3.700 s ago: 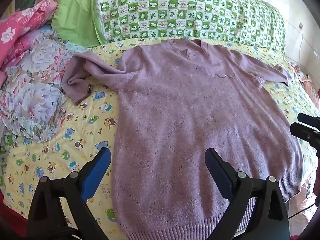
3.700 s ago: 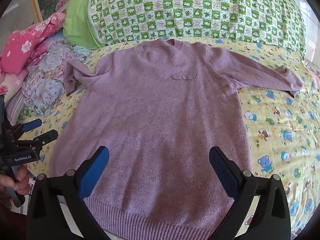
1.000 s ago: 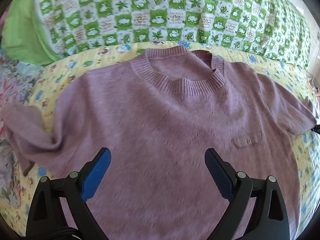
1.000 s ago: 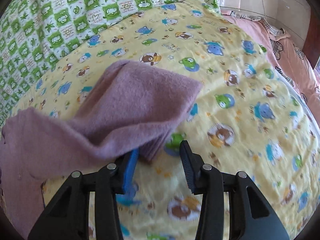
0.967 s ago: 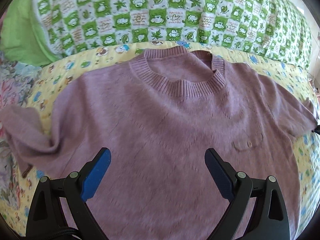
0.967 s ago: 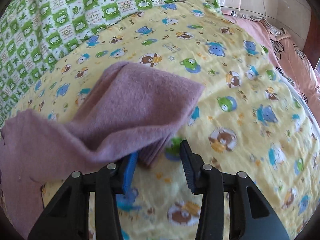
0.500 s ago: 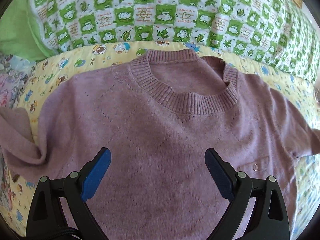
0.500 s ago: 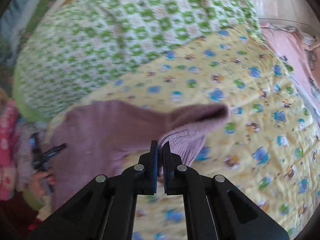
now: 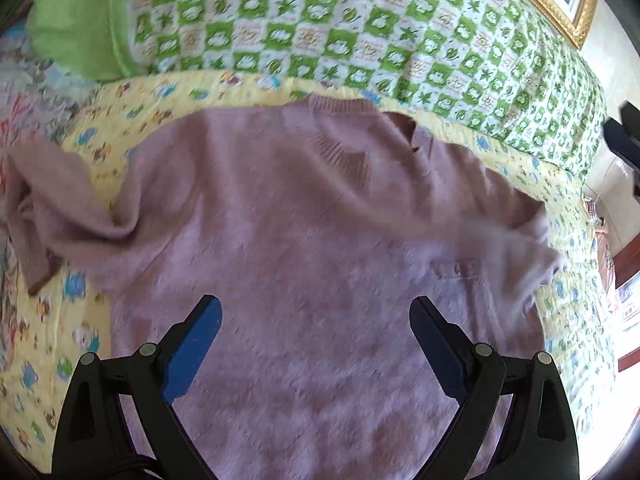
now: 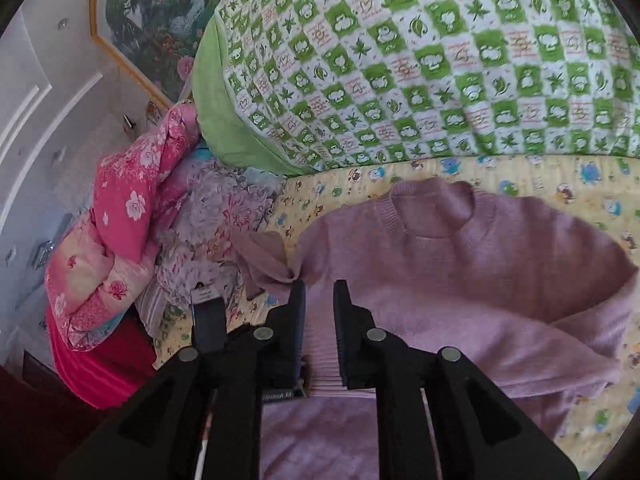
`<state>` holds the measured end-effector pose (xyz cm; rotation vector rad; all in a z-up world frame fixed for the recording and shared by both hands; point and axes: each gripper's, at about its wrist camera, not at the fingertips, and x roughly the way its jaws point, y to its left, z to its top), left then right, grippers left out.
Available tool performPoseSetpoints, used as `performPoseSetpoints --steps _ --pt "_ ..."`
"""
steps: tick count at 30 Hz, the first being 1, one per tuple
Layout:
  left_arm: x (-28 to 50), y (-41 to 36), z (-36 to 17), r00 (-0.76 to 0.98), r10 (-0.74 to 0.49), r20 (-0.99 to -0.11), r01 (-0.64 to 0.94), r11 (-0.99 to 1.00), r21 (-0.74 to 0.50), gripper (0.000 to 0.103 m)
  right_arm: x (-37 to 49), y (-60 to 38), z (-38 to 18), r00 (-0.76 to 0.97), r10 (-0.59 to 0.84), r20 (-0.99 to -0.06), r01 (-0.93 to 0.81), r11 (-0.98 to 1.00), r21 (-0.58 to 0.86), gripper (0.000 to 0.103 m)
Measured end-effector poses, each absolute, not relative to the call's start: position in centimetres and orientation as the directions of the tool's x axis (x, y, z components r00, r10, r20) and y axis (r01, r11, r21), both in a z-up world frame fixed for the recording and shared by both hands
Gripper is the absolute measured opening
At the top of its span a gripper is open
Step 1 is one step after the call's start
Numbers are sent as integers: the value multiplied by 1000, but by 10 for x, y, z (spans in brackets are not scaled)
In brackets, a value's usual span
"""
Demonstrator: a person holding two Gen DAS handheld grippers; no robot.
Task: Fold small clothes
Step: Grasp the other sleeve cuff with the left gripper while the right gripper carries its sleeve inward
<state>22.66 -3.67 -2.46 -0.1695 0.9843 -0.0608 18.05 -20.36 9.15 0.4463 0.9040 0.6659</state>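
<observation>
Clearly the step in hand is the first sleeve fold: the lilac sweater (image 10: 460,280) lies front up on the yellow cartoon-print sheet (image 9: 112,120), neckline toward the green checked pillow (image 10: 440,60), and its right sleeve (image 10: 560,344) now drapes inward across the chest. The right gripper (image 10: 320,300) hangs over the body with its jaws narrowly apart and opening, the ribbed cuff (image 10: 322,364) between them but seemingly no longer pinched. The left gripper (image 9: 316,320) hovers above the torso, jaws spread wide and empty. To do this well, let the cuff settle flat before pulling away, keeping the sleeve's crease along the shoulder line. The left sleeve (image 9: 52,216), bunched at the sheet's edge, needs straightening before its matching fold.
</observation>
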Motion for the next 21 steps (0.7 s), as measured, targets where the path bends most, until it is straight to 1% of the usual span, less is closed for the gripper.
performPoseSetpoints --steps 2,4,7,10,12,14,15,16,18,19,21 --pt "225 -32 -35 522 -130 -843 -43 983 -179 96 182 -212 77 447 695 -563 -293 709 642 24" --pt "229 -28 -49 480 -142 -866 -65 978 -197 96 175 -227 63 467 659 -590 -233 735 636 28" --pt "237 -26 -67 421 -186 -888 -83 967 -242 96 159 -266 39 491 589 -642 -112 773 624 28" --pt "249 -38 -87 348 -275 -896 -90 942 -324 95 141 -299 17 502 531 -683 -6 792 611 28" --pt "257 -49 -97 317 -288 -904 -80 941 -329 93 131 -318 2 499 502 -706 58 794 605 28" --pt "265 -68 -104 298 -245 -922 -58 960 -274 88 122 -333 -9 500 482 -720 112 788 605 28" --pt "267 -76 -104 305 -234 -923 -34 966 -256 71 118 -337 -12 503 474 -723 131 785 605 28" --pt "271 -88 -102 317 -223 -922 9 973 -232 42 115 -341 -15 508 465 -726 147 783 604 28" --pt "272 -101 -99 315 -230 -921 68 973 -220 7 111 -346 -15 517 451 -728 163 782 601 28" --pt "271 -108 -93 337 -212 -917 102 977 -188 4 110 -346 -13 523 446 -726 164 784 599 28" --pt "267 -115 -78 362 -238 -901 152 969 -195 3 109 -350 -8 540 435 -720 163 786 597 28"
